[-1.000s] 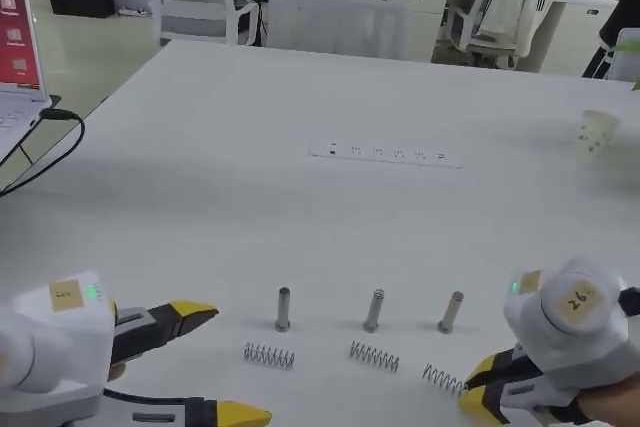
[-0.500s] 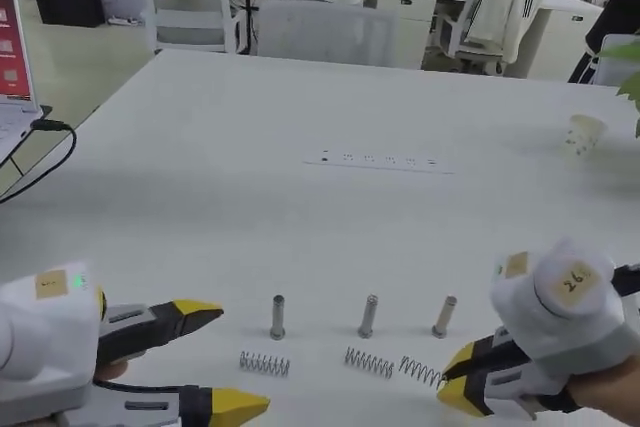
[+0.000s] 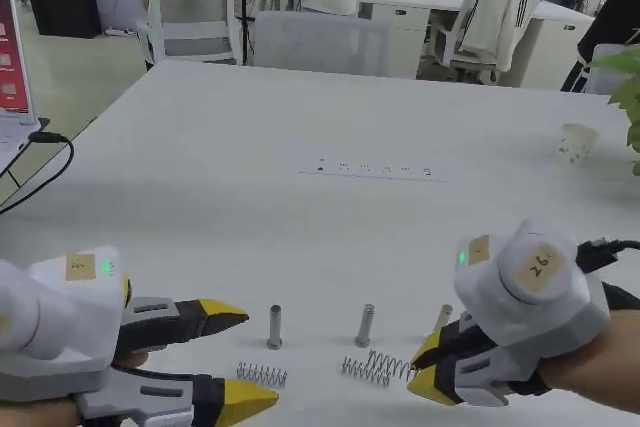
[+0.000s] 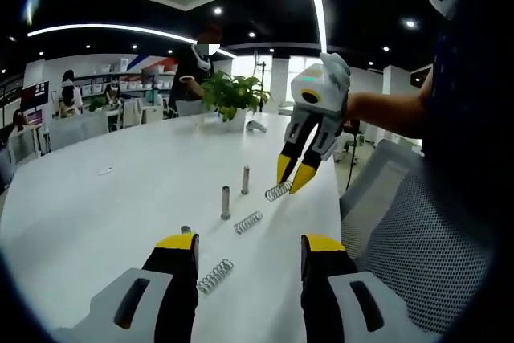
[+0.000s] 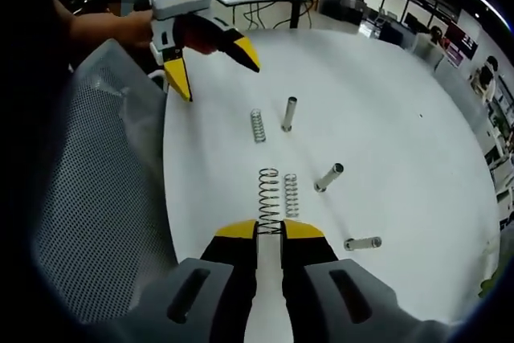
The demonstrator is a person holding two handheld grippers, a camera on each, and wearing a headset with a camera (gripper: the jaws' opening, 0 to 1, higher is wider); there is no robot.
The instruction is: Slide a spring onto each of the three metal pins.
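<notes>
1. Three metal pins stand upright in a row on your white tabletop (image 3: pixel 200 197). They are smooth grey cylinders: the left pin (image 3: pixel 274 327), the middle pin (image 3: pixel 365 325) and the right pin (image 3: pixel 443 317). In the head view your right gripper hides the lower part of the right pin.
2. There are three springs, all thin coils of bare wire. The left spring (image 5: pixel 258 124) lies flat just in front of the left pin. The middle spring (image 5: pixel 291 194) lies flat in front of the middle pin. No pin carries a spring yet.
3. Your right gripper (image 5: pixel 269 230) has its yellow-tipped jaws drawn narrow, pinching one end of the third spring (image 5: pixel 269 194). The coil sticks out past the tips, just beside the middle spring and roughly parallel to it. You cannot tell whether its far end touches the table.
4. Your left gripper (image 4: pixel 250 242) has its jaws spread wide with nothing between them. The left spring lies on the table just ahead of them.
5. A second ago the third spring lay flat in front of the right pin, with your right jaw tips at its end. Now it is clamped and sits nearer the middle spring. The other two springs, the pins and your left jaws' spread are unchanged.
</notes>
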